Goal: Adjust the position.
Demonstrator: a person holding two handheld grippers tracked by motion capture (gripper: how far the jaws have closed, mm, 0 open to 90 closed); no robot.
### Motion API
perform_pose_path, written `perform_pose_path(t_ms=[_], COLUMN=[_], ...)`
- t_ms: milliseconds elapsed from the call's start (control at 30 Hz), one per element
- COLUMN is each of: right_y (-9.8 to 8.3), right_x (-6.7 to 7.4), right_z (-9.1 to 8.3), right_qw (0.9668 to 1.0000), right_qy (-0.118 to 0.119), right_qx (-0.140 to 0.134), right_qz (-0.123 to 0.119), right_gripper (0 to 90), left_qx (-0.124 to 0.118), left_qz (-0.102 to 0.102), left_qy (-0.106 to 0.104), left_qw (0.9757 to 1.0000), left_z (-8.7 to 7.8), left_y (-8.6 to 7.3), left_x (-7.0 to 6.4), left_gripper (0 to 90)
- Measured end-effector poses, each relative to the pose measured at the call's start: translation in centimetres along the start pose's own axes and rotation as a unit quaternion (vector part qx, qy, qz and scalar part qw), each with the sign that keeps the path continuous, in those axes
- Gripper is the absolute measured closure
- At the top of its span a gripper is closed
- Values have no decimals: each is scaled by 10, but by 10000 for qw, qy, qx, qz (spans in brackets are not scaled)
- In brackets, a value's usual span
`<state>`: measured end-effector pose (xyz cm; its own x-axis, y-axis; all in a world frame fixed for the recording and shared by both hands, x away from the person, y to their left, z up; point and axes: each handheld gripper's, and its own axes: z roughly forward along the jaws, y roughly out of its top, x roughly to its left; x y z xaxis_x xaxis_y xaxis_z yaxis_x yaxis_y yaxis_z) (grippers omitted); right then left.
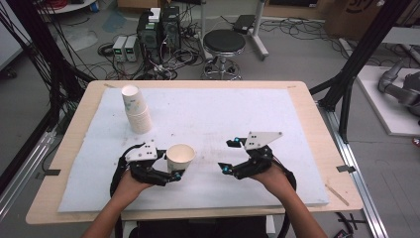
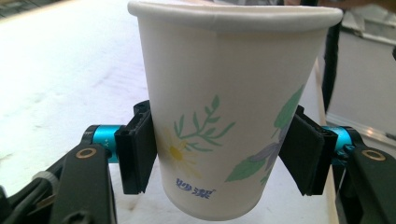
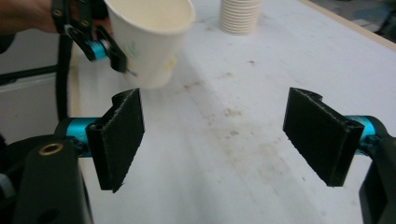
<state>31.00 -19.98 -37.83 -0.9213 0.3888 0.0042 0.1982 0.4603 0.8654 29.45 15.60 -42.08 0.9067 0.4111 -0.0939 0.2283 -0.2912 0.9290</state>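
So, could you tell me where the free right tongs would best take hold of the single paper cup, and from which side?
Grip the paper cup on its upper wall just under the rolled rim, coming in level from the cup's right. The left tongs already clamp the lower wall, so the upper band is free; the cup stands upright and tapers downward, so the rim should help stop a slip. The right tongs stand open and apart from it.
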Motion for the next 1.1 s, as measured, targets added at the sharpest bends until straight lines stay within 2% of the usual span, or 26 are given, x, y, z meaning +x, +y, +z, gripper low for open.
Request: perform_pose_path(t_ms=[133,233,500,767,933,1000,1100], right_y=[-17,-31,-47,-59,-61,-62,-63], right_x=[-4,-7,-10,-15,-15,-15,-15], right_z=[-9,-16,-24,-31,-34,-35,-35], right_qw=[9996,9985,9966,9929,9912,9908,9903], right_qy=[-160,-365,-644,-1003,-1174,-1186,-1233], right_qx=[-53,-129,-128,-152,-178,-194,-202], right_qz=[219,393,502,617,587,620,606], right_gripper=[213,213,213,213,213,212,213], left_qx=[-217,-380,-730,-945,-1044,-1107,-1140], left_qz=[-82,-135,-190,-174,-192,-218,-239], left_qy=[146,274,592,1041,1378,1443,1478], left_qw=[9996,9988,9954,9899,9848,9831,9821], left_z=[-8,-14,-26,-37,-46,-49,-51], left_y=[-6,-8,-11,-17,-22,-22,-23], left_x=[4,8,12,14,16,16,18], left_gripper=[338,335,334,330,325,325,324])
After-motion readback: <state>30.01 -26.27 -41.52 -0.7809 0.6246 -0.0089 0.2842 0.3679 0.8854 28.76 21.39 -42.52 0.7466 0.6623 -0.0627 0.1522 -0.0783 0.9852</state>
